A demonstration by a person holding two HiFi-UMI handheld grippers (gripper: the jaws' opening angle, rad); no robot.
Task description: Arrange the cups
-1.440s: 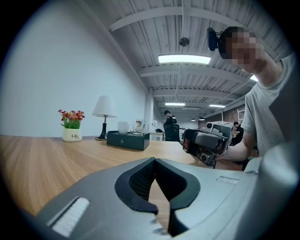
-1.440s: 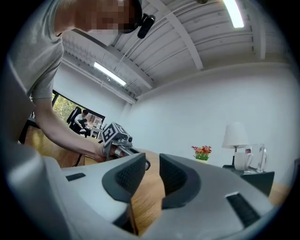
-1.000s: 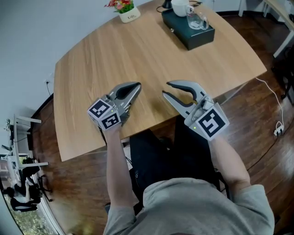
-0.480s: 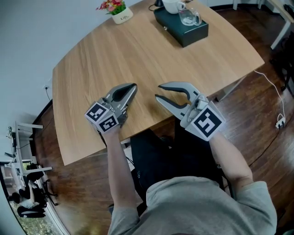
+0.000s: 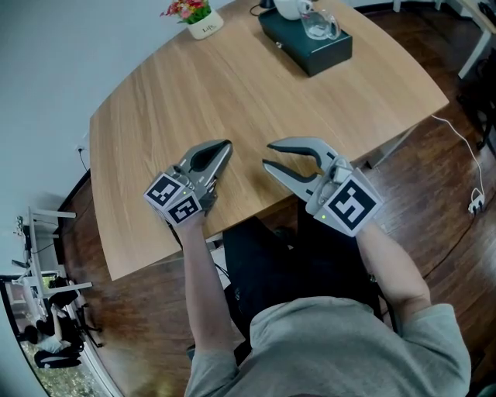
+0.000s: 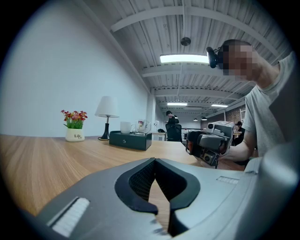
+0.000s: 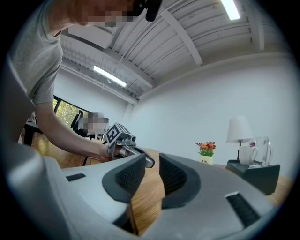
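The white cup (image 5: 288, 8) and the glass cup (image 5: 319, 27) are seen on top of the dark green box (image 5: 310, 53) at the counter's (image 5: 194, 93) far end. Well apart from that box, the left claw (image 5: 226, 146) is held closed on nothing (tips meeting), while the right claw (image 5: 268, 154) is held partly open and empty.

White cup (image 5: 292, 8) cropped by head view top edge; flower pot (image 5: 204, 29) lettering too small to read.

Head view looks steeply down on the tabletop (image 5: 155, 116); left tool (image 5: 223, 147) and right tool (image 5: 267, 155) views skim low across it, facing each other; all share the dark box (image 5: 306, 43).
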